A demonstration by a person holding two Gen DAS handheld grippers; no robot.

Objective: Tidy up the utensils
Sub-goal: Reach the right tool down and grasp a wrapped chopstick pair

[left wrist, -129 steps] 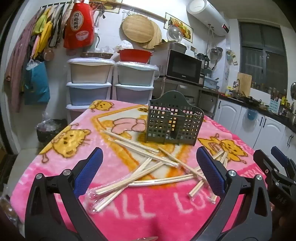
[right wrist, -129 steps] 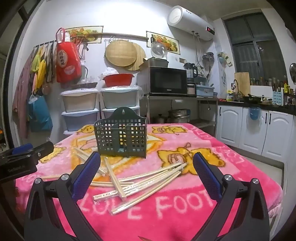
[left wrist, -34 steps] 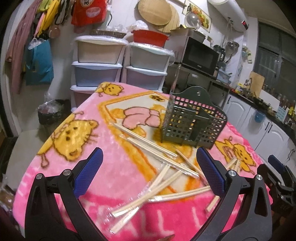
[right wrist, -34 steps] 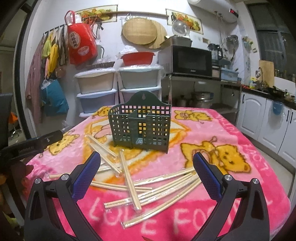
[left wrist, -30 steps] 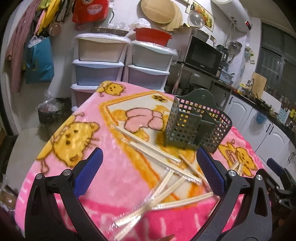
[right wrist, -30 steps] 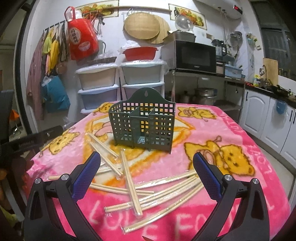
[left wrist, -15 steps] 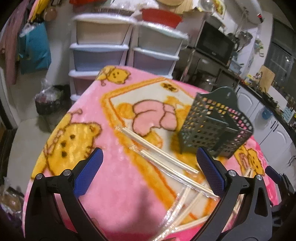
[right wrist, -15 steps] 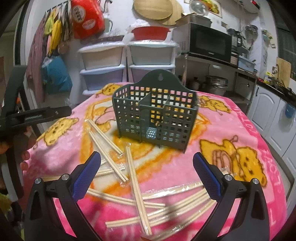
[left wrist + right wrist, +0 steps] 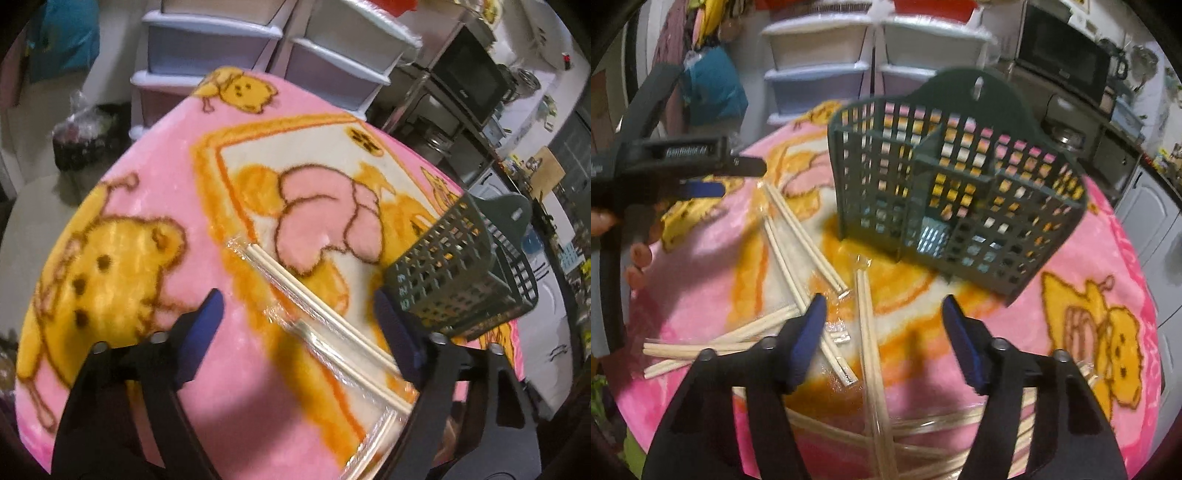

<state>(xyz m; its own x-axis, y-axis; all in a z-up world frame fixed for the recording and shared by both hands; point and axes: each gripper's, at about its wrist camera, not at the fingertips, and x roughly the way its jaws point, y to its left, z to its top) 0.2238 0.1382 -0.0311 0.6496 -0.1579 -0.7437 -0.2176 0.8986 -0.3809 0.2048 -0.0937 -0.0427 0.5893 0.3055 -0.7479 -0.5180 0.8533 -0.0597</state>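
Closing both sets of jaws over wrapped chopsticks, you risk pinching only the slick film, so a pair may slip out. The left gripper [image 9: 297, 319] is closing, pads not yet touching the pair [image 9: 314, 306] between them; the right gripper [image 9: 881, 321] is closing astride another pair [image 9: 868, 317], also untouched. The holder [image 9: 960, 184] stands empty just beyond on the blanket [image 9: 147, 192]; its light frame may tip if you knock it. Crossed sticks below could drag along. Motion blur hides the wrapper edges, and the fingers hide the near stick ends.
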